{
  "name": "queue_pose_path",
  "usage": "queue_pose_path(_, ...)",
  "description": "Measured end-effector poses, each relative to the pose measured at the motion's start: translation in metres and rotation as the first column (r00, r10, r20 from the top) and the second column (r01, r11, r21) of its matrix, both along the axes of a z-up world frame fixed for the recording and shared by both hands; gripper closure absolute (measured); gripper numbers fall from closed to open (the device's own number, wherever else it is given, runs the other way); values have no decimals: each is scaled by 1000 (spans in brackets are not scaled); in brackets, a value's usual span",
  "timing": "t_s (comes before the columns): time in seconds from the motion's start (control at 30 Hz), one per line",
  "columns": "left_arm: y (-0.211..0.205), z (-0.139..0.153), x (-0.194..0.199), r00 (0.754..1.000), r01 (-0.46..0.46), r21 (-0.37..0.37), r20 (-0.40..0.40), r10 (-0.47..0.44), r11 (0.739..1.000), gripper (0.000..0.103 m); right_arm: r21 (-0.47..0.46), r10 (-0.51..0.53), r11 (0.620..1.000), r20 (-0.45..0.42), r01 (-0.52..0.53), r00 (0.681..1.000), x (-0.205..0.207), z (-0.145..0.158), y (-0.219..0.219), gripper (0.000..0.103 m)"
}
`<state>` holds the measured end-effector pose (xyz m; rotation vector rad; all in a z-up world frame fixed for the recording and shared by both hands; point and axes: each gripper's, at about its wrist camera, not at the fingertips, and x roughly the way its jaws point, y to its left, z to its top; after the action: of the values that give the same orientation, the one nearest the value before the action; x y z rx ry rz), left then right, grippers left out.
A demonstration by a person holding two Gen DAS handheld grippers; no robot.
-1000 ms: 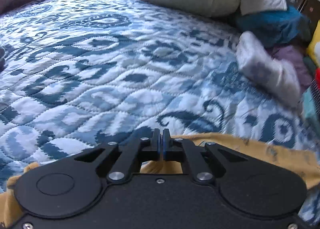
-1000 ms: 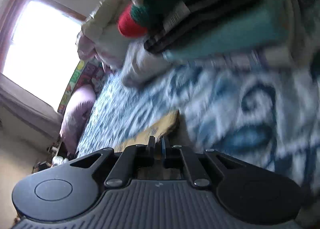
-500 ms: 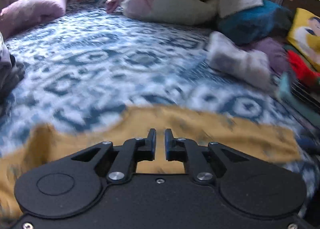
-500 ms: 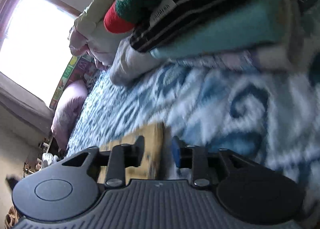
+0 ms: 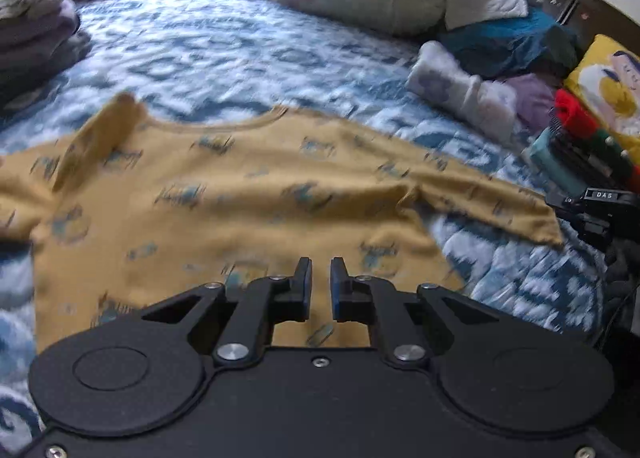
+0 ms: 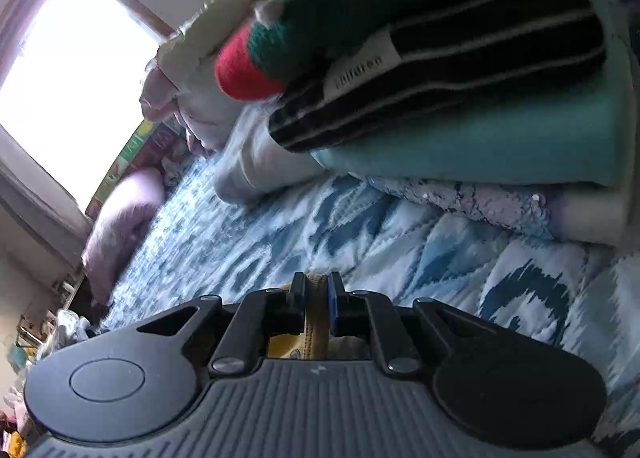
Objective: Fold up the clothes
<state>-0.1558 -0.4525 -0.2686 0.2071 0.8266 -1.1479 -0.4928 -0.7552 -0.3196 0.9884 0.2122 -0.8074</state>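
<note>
Mustard-yellow short-sleeved knit shirt with small blue-grey prints (image 5: 248, 194) lies spread flat on the blue-and-white patterned quilted bedspread (image 5: 224, 46), near the bed's front edge. Its long axis, sleeve to sleeve, runs left to right across the left wrist view; neckline faces the far side of the bed, hem toward the camera.

Left gripper (image 5: 319, 286): above the hem, roughly mid-shirt. Fingers stand a narrow slot apart with nothing between them; cloth shows below, not pinched. Reads as nearly closed and empty.

Right gripper (image 6: 317, 294): jaws have just been closing, and a fold of the yellow cloth (image 6: 316, 318) is now pinched between the pads. It sits at the right sleeve end, close beside the stack of folded garments (image 6: 460, 90).

Judgement: the right hand is the holder; the next fold probably carries that sleeve leftward, across the shirt's long axis.
</note>
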Motion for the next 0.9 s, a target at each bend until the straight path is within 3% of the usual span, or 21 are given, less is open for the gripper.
queue_pose_path(0.07,3,-3,-1,1000,-5,2,-9,5,1000,96,-25,-12,1000,-12,12,1000,-1,4,3,88)
queue_pose_path(0.13,6,-2,-1,1000,-11,-5,-8,11,1000,96,-53,-23,998,-22,22,999,-1,9,6,79)
queue_pose_path(0.17,7,-2,0,1000,-16,-10,-10,15,1000,95,-67,-28,997,-27,27,999,-1,11,8,67)
queue_pose_path(0.27,14,-1,6,999,-39,-35,-37,37,999,87,-159,-34,987,-28,29,999,-6,28,24,64)
queue_pose_path(0.37,19,-4,9,996,-51,-58,-75,47,997,87,-283,123,950,-56,-134,991,14,44,48,64)
queue_pose_path(0.43,20,-7,9,995,-49,-59,-85,44,997,87,-354,249,885,-192,-304,949,43,47,73,65)
queue_pose_path(0.5,19,-10,7,995,-46,-56,-96,40,997,87,-404,337,786,-354,-468,872,74,45,99,66)
queue_pose_path(0.6,18,-12,7,992,-41,-63,-122,33,997,87,-442,327,678,-533,-587,780,107,37,124,67)
queue_pose_path(0.67,18,-13,7,992,-38,-65,-126,30,997,87,-452,303,639,-595,-622,744,121,33,128,68)
queue_pose_path(0.8,18,-14,10,989,-46,-70,-144,35,996,86,-428,265,599,-693,-677,671,136,20,130,71)
queue_pose_path(0.83,18,-15,12,988,-50,-72,-153,39,996,86,-419,269,588,-706,-692,656,139,16,131,79)
queue_pose_path(0.87,18,-15,13,986,-55,-74,-161,43,996,86,-409,278,578,-715,-706,641,140,16,135,96)
queue_pose_path(0.9,18,-16,14,985,-60,-75,-169,47,995,86,-398,286,567,-725,-721,626,140,17,138,96)
